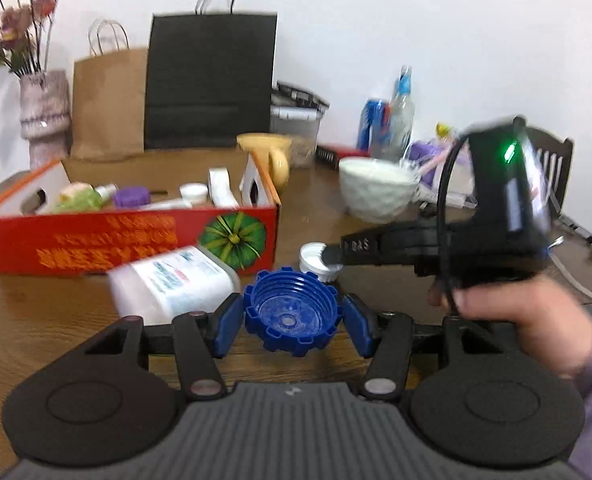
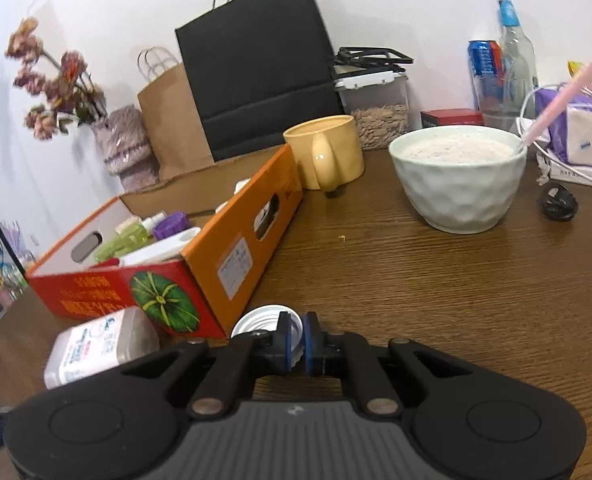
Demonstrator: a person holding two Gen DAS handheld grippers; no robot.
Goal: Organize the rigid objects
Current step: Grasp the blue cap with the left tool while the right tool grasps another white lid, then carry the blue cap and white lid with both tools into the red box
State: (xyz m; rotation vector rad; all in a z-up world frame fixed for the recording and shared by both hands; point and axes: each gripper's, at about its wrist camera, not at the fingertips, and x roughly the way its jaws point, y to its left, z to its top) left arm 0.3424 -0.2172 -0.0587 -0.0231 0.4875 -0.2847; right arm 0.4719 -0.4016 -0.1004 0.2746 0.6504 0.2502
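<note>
My left gripper (image 1: 292,320) is shut on a large blue ribbed cap (image 1: 291,314), held by its sides, open side up. My right gripper (image 2: 296,340) is shut on the rim of a small white cap (image 2: 258,322); in the left wrist view its fingers (image 1: 331,254) reach onto that white cap (image 1: 315,258). A white plastic bottle (image 1: 172,284) lies on its side on the wooden table, in front of the red-orange cardboard box (image 1: 128,240); it also shows in the right wrist view (image 2: 96,346). The box (image 2: 232,248) holds several small bottles and caps.
A yellow mug (image 2: 323,152) and a pale bowl (image 2: 459,176) with a pink straw stand behind. Black and brown paper bags (image 2: 256,68), a flower vase (image 2: 124,148), a seed container (image 2: 375,112), bottles and packets line the wall.
</note>
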